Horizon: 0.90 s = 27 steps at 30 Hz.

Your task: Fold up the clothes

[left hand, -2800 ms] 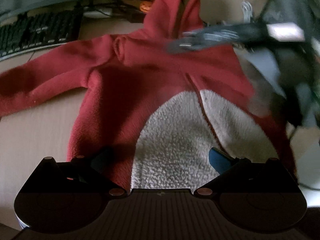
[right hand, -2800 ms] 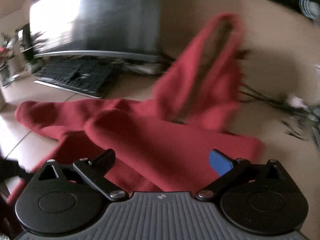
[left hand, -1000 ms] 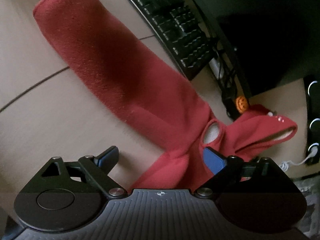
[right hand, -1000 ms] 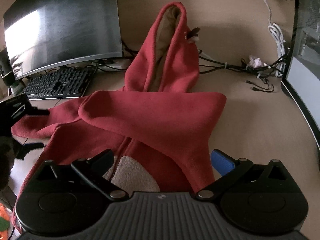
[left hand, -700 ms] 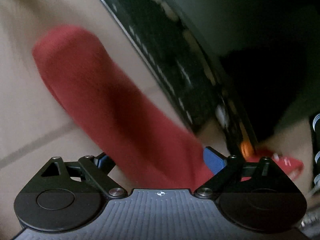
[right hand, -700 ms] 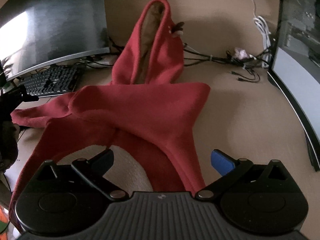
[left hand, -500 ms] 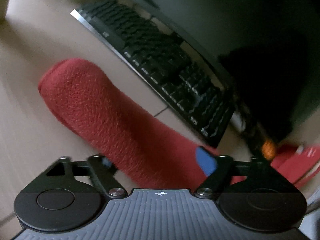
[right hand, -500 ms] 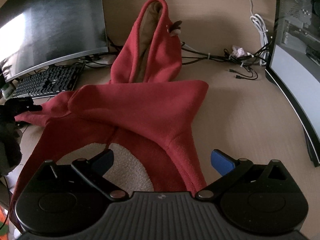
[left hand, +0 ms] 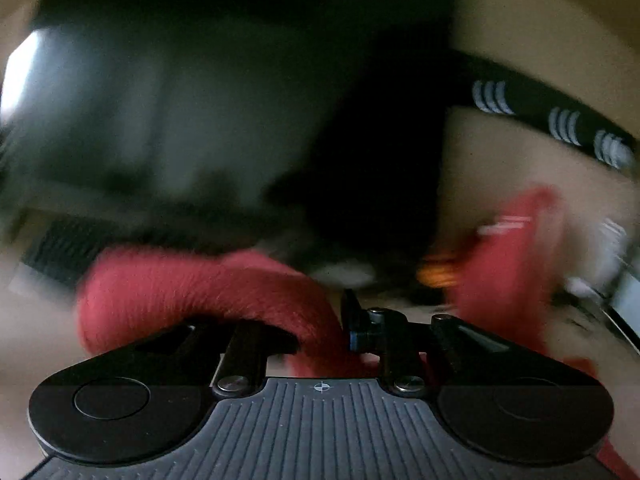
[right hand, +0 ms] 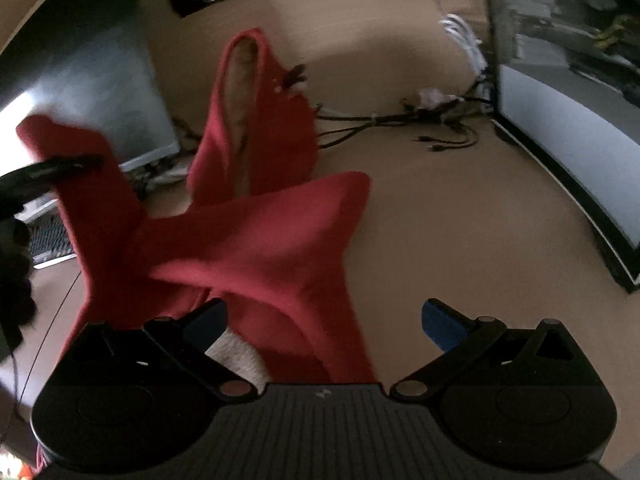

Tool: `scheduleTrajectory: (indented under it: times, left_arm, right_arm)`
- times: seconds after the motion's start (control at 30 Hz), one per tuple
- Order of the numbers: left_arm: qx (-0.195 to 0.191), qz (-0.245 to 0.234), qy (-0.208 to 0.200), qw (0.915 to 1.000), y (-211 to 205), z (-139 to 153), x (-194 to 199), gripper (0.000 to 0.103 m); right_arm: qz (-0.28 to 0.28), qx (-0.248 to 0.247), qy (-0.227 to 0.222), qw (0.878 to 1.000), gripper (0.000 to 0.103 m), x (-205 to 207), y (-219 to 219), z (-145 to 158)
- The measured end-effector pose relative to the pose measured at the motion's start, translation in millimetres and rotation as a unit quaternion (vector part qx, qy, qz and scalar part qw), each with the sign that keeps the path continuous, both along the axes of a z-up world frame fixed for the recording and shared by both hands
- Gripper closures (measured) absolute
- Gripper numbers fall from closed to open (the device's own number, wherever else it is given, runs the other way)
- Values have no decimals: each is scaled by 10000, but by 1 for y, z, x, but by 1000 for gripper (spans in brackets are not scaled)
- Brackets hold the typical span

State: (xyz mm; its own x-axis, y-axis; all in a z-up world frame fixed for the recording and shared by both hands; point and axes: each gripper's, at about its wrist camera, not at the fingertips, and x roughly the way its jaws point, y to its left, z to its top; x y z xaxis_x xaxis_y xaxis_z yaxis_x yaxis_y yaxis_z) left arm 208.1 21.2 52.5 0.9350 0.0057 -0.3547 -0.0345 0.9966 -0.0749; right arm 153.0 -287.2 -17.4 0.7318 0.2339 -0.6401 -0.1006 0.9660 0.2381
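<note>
Red fleece hooded garment (right hand: 256, 240): sleeve (left hand: 208, 292) pinched in left tool (left hand: 320, 332), view blurred; right tool (right hand: 324, 320) spread wide, empty, above it.

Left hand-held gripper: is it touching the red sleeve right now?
Touching. The left wrist view shows the left hand-held gripper closed on the red sleeve, fabric pinched between its fingers.
</note>
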Motion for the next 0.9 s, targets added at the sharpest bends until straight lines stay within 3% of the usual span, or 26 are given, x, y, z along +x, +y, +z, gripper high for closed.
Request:
scheduleTrajectory:
  times: [0.1, 0.17, 0.23, 0.3, 0.37, 0.4, 0.5, 0.67, 0.7, 0.8, 0.9]
  left_arm:
    - [128, -872, 189, 9959, -58, -5, 15, 79]
    - [195, -1492, 475, 9875, -89, -20, 22, 59]
    - [280, -2126, 814, 9733, -117, -37, 28, 46]
    - [474, -2269, 1151, 9659, -131, -50, 28, 43]
    - [551, -2259, 1352, 9631, -134, -56, 26, 21]
    - [547, -2251, 1396, 9627, -133, -57, 25, 19]
    - [693, -2328, 1484, 9586, -135, -56, 25, 17]
    - [1556, -2537, 1433, 9439, -162, -66, 19, 17]
    - [1741, -2510, 1421, 9416, -167, -69, 18, 18]
    - [1792, -2363, 1467, 9437, -170, -73, 19, 23]
    - [1742, -2208, 1508, 9477, -167, -75, 22, 34]
  right_arm:
    - [-148, 10, -39, 9999, 0, 4, -16, -2]
    - [-241, 3, -113, 9996, 0, 8, -27, -1]
    - [-277, 5, -182, 9995, 0, 13, -36, 1]
    - [-244, 34, -222, 9994, 0, 20, -42, 4]
    - [-109, 160, -234, 9995, 0, 32, -43, 7]
    - [-22, 232, -249, 9994, 0, 38, -42, 8]
    - [478, 609, -315, 9965, 2, 67, -28, 13]
    - [1276, 1273, 119, 9836, 40, 126, 1, 3]
    - [1367, 1392, 302, 9803, 41, 137, 4, -4]
    - [1453, 1631, 851, 9721, 47, 162, 12, -29]
    - [1630, 1833, 961, 9647, 53, 167, 18, -40]
